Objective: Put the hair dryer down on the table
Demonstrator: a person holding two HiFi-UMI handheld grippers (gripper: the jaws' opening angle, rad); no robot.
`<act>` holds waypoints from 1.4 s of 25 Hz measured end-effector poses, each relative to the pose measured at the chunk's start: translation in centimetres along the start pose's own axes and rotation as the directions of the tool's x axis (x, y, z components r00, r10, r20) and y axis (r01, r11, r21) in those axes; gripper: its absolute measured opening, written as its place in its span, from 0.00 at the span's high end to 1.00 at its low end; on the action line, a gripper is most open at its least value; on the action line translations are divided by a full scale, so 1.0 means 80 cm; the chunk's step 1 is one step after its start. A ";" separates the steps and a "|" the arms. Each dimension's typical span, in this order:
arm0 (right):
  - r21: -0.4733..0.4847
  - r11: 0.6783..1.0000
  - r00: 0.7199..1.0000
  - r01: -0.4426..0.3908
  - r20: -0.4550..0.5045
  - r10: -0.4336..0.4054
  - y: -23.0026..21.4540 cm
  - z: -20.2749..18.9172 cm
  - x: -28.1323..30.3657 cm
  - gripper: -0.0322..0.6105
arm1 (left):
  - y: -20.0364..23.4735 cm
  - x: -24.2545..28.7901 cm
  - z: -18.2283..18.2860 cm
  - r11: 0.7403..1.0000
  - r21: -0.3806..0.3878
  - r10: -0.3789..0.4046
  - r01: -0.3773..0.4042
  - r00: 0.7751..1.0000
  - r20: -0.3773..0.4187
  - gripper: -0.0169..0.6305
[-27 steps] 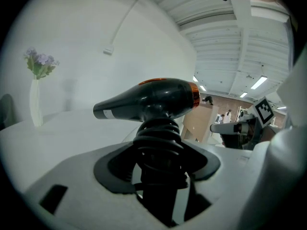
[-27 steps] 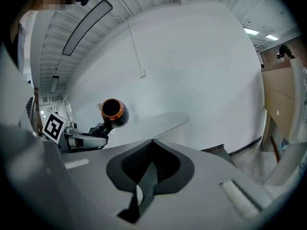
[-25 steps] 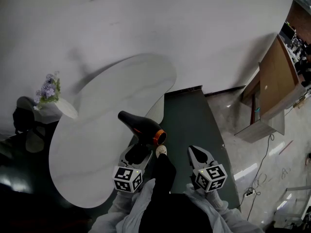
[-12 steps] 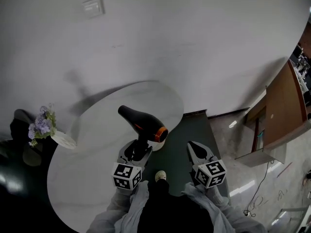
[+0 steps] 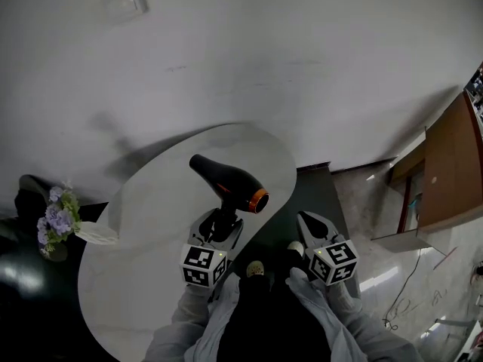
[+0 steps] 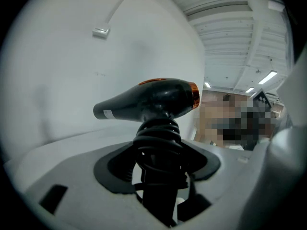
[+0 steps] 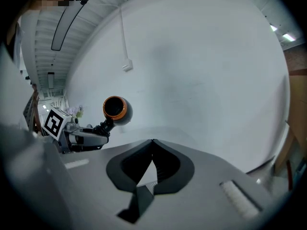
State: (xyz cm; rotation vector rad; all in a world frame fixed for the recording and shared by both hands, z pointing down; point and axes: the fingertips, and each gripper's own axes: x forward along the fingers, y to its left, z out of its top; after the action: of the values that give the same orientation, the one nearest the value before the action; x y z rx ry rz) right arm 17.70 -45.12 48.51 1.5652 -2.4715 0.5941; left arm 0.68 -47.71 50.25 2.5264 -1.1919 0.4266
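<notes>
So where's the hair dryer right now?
Head view, centre: the hair dryer is held by its handle in the left tool, up over the right part of the table, with its nozzle pointing toward the wall.

Pale rounded table (image 5: 143, 266), flowers (image 5: 54, 219) at its edge

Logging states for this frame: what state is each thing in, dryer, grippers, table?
hair dryer: held up over the table, cord coiled round its handle, not yet down.
left gripper: shut on the hair dryer's handle.
right gripper: shut, nothing between its jaws.
table: bears no dryer yet.
</notes>
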 end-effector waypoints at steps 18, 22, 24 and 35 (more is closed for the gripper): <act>-0.017 0.993 0.986 -0.121 -0.114 0.118 -0.121 0.048 0.167 0.93 | 0.065 0.211 -0.024 0.996 0.016 0.084 -0.082 0.974 -0.210 0.54; -0.008 0.989 0.979 -0.146 -0.143 0.143 -0.155 0.055 0.200 0.93 | 0.068 0.263 -0.041 0.996 0.039 0.087 -0.079 0.956 -0.281 0.54; -0.002 0.987 0.974 -0.162 -0.162 0.160 -0.167 0.055 0.216 0.93 | 0.070 0.284 -0.045 0.995 0.055 0.091 -0.078 0.948 -0.305 0.54; -0.008 0.968 0.946 -0.251 -0.215 0.243 -0.198 0.053 0.264 0.93 | 0.091 0.336 -0.066 0.973 0.190 0.198 -0.133 0.903 -0.380 0.53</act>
State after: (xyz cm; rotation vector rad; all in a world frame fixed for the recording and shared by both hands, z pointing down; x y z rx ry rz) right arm 22.90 -70.38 55.63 1.1197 -2.5131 0.7092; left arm 10.63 -68.50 66.71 2.3090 -1.2507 1.0627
